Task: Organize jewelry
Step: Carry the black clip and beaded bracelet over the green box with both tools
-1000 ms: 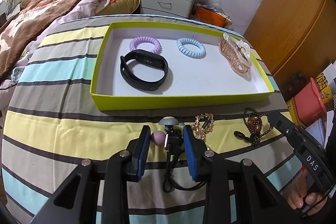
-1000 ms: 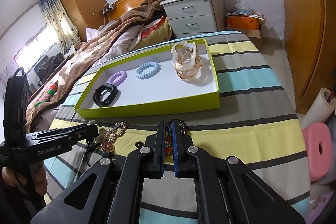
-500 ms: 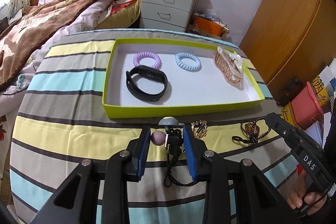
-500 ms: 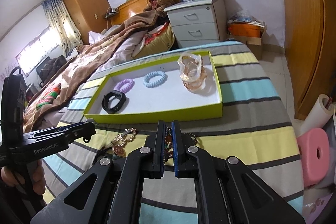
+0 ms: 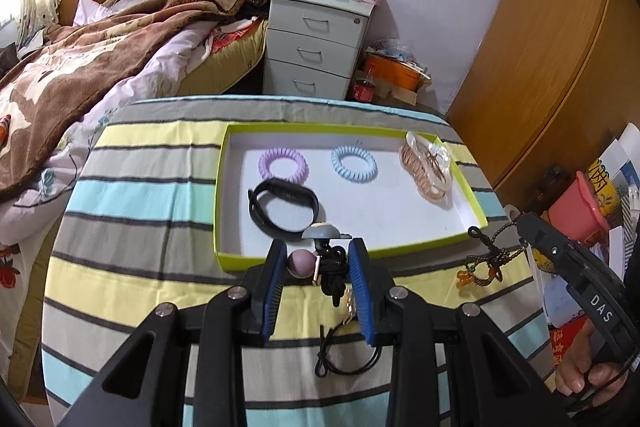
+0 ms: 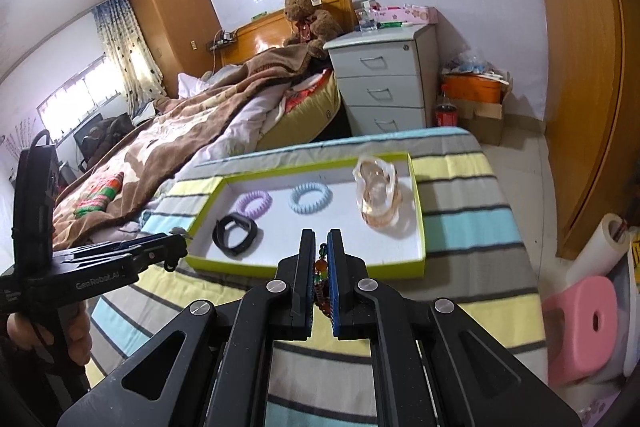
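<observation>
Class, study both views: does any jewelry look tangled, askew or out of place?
Yes. The black cord necklace in the left tongs is bunched in a knot, its loop trailing on the striped cloth. A gold chain lies outside the green tray.

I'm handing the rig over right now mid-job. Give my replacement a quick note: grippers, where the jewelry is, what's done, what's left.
Left gripper: shut on a black cord necklace with a mauve bead, lifted off the striped cloth.
Right gripper: shut on a dark beaded chain, which hangs clear of the cloth.
Green tray already holds the purple hair tie, blue hair tie, black wristband and clear hair claw.
Left: set both held pieces in the tray.
</observation>
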Demonstrator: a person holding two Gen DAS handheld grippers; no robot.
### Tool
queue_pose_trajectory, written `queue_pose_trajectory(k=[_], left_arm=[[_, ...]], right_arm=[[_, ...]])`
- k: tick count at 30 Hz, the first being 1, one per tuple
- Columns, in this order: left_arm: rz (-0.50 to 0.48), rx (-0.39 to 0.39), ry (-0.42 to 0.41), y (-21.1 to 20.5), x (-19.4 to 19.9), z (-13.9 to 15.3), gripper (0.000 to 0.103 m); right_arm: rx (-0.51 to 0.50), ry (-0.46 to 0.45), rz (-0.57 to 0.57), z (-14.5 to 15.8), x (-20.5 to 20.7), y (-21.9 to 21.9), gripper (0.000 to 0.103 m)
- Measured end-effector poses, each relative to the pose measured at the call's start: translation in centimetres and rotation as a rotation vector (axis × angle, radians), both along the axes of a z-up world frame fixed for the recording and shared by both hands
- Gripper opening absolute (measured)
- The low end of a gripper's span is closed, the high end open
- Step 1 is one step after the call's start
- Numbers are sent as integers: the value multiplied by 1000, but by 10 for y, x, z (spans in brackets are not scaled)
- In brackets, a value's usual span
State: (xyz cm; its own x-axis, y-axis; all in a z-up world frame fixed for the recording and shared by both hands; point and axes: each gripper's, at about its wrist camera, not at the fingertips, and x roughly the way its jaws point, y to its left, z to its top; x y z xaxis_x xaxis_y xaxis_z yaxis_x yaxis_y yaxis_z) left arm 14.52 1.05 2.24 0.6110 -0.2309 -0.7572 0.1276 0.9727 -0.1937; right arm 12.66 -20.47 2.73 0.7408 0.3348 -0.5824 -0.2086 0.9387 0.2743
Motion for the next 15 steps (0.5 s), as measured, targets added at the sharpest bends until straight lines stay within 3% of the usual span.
queue_pose_trajectory(k=[7, 15], left_arm=[[-19, -7, -11, -6, 20, 9, 33], [-35, -10, 17, -18, 54, 1, 33]], right_arm=[[-9, -7, 16, 8, 16, 5, 6], [5, 7, 9, 7, 46, 3, 6]])
